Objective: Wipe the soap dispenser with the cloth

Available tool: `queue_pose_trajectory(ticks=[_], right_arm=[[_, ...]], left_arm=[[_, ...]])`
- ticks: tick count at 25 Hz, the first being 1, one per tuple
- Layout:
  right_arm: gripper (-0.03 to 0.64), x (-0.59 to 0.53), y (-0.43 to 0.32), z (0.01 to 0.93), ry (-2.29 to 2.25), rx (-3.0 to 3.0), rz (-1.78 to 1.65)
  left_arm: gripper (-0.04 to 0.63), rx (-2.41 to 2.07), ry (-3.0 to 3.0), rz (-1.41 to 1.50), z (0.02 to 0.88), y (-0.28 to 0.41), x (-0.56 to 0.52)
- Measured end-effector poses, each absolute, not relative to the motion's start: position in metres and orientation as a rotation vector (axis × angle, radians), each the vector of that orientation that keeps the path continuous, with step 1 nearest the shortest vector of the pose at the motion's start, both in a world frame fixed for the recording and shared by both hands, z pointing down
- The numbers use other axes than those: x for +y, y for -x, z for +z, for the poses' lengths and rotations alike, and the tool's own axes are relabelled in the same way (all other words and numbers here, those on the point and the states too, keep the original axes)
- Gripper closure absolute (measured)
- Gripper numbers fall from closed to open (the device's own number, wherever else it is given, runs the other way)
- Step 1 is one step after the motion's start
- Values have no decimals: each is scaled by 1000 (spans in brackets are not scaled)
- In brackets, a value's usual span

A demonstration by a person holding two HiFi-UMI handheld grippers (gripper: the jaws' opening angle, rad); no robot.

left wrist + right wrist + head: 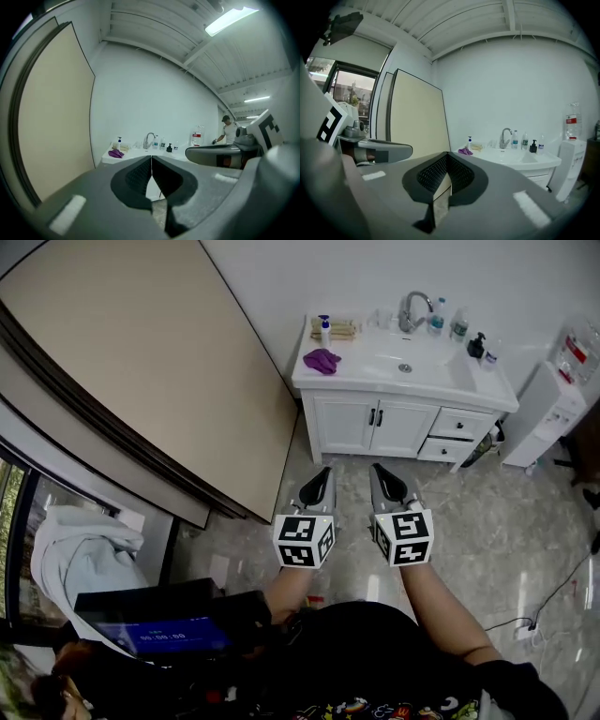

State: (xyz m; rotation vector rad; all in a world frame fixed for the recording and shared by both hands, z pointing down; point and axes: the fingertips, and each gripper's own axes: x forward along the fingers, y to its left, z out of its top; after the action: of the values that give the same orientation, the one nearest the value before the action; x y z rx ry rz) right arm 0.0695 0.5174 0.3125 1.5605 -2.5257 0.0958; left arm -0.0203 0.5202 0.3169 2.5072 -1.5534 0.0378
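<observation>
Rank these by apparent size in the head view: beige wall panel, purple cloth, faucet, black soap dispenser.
1. beige wall panel, by far the largest.
2-3. purple cloth and faucet: they look about alike, so not ranked.
4. black soap dispenser, the smallest.

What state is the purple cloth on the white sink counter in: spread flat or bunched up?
Bunched up: the purple cloth lies as a crumpled heap at the left end of the white sink counter, not spread flat.
</observation>
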Motion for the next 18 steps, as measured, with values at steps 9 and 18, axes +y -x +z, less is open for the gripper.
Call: queue_pose_trajectory(ticks=[9,18], right_arm=[[592,426,-100,356,-1494,-2530,192],[592,202,-89,361,-1616,-2429,221]], left_arm=[[592,-1543,-2426,141,371,-7,437],[591,-1409,-2498,248,387,4,179]])
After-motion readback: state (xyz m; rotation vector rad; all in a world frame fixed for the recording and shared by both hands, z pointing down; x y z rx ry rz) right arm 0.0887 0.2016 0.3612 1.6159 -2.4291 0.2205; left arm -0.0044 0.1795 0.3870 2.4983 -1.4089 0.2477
